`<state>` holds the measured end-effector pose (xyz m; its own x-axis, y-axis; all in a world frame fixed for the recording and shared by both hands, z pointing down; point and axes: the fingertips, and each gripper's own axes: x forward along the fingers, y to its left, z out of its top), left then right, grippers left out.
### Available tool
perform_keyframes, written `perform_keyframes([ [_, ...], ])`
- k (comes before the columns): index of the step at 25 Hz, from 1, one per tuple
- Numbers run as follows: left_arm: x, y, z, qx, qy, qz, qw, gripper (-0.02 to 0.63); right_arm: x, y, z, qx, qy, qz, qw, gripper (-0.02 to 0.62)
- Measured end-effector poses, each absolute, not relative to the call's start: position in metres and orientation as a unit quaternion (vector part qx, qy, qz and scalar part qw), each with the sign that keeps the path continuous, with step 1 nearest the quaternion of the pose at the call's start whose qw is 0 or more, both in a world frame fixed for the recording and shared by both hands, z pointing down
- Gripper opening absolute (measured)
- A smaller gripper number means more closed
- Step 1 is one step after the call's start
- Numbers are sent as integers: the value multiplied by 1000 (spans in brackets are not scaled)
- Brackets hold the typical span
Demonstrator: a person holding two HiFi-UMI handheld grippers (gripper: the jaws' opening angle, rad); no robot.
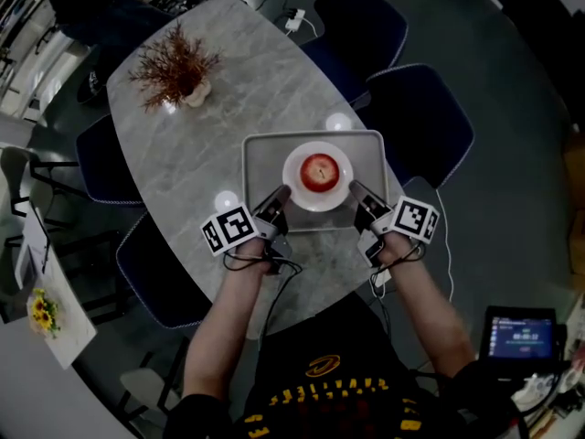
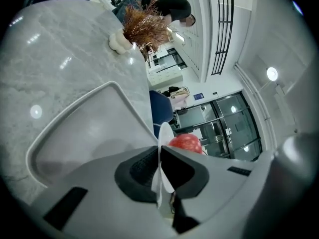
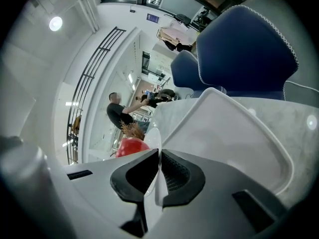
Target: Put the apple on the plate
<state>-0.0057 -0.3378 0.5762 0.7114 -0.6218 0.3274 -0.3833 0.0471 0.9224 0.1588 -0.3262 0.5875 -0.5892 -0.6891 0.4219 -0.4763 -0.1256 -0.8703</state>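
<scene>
The apple [image 1: 319, 171] already sits mid-way on the white plate [image 1: 317, 201] in the grey tray [image 1: 260, 158], so the placing looks done; the left gripper [image 1: 277, 197] at 8 o'clock and the right gripper [image 1: 356, 193] at 4 o'clock each pinch its rim, probably only needing to let go.

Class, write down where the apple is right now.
Head view, centre: the apple sits on the white plate, over the grey tray, between the left gripper and right gripper clamping the plate's rim.
</scene>
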Motion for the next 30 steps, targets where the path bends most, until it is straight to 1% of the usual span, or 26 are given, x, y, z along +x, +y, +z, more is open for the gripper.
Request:
perform_keyframes([
  [14, -15, -341, 646, 665, -382, -32, 642, 20, 143, -335, 651, -440, 668, -598, 37, 28],
  [20, -11, -349, 661, 658, -386, -18, 646, 20, 146, -339, 669, -441, 664, -604, 3, 28],
  [30, -4, -354, 677, 647, -388, 7, 657, 20, 152, -345, 681, -444, 660, -606, -26, 28],
])
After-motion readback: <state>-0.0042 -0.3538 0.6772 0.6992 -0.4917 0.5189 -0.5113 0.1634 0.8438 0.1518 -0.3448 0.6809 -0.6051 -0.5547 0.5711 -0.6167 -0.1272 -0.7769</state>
